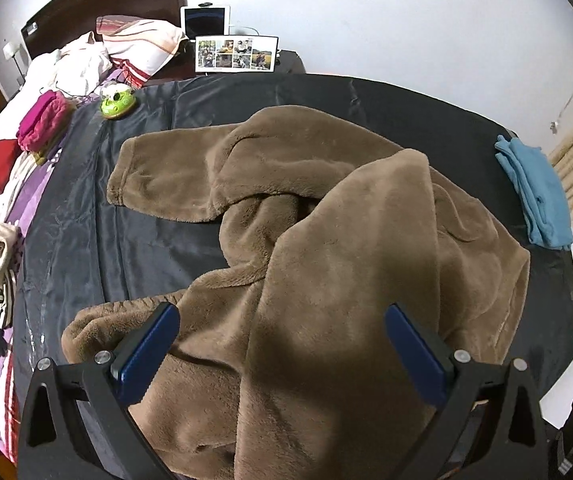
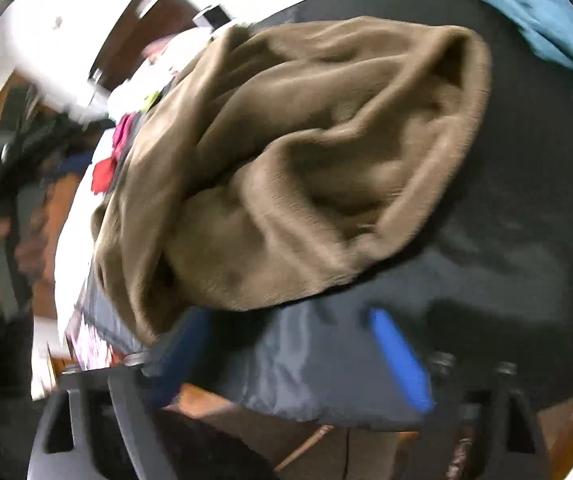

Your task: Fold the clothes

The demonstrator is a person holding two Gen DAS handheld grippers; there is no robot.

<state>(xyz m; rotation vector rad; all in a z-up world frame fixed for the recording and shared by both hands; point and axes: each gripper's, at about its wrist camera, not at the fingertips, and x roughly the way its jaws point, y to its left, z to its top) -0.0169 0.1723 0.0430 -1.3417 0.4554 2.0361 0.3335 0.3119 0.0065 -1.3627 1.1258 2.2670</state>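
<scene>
A bed (image 1: 86, 216) covered by a dark, shiny sheet fills a white-walled room, with a dark headboard at the far left. The left gripper (image 1: 282, 344) tilts steeply down over the bed's near edge, its blue-padded jaws spread wide and pressing on nothing, though the brown fleece garment (image 1: 326, 240) lies under and between them. That garment sprawls across the middle of the sheet, one sleeve stretched left and another flopped over its body. The right gripper (image 2: 286, 344), blurred and rolled sideways, also points down, its jaws apart and empty over the sheet's edge, the garment's rumpled hem just beyond. Farther out lie a folded blue cloth (image 1: 534, 196) at the right edge, pink and red folded pieces (image 1: 42, 120) at the left, and a green toy (image 1: 116, 104).
</scene>
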